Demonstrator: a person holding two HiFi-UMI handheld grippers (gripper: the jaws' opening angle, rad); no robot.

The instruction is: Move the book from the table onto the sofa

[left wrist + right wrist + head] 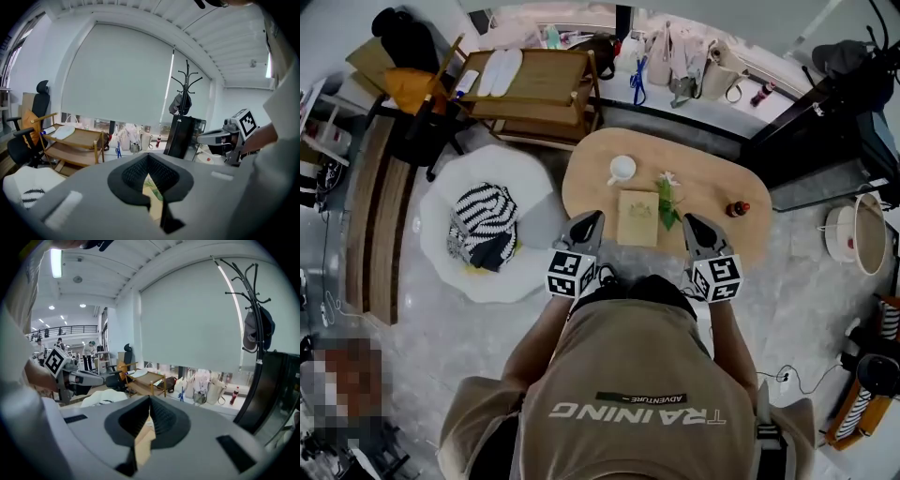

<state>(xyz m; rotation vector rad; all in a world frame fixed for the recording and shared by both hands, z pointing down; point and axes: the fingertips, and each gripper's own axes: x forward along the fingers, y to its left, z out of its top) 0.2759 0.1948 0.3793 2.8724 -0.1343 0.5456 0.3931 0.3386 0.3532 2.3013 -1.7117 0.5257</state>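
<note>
A tan book (637, 217) lies flat near the front edge of the oval wooden table (712, 178). My left gripper (593, 219) hovers just left of the book, shut and empty. On the book's right side my right gripper (691, 222) is also shut with nothing in it. The white sofa (450, 202) with a striped cushion (482, 220) stands left of the table. In the left gripper view the closed jaws (149, 158) hide most of the table, and the right gripper (225, 137) shows at the right. In the right gripper view the shut jaws (150, 400) fill the foreground.
On the table stand a white cup (622, 169), a small flower sprig (667, 201) beside the book and a small red object (737, 208). A wooden rack (534, 89) stands behind the table, bags (694, 66) line the window wall, and a dark cabinet (825, 122) stands at right.
</note>
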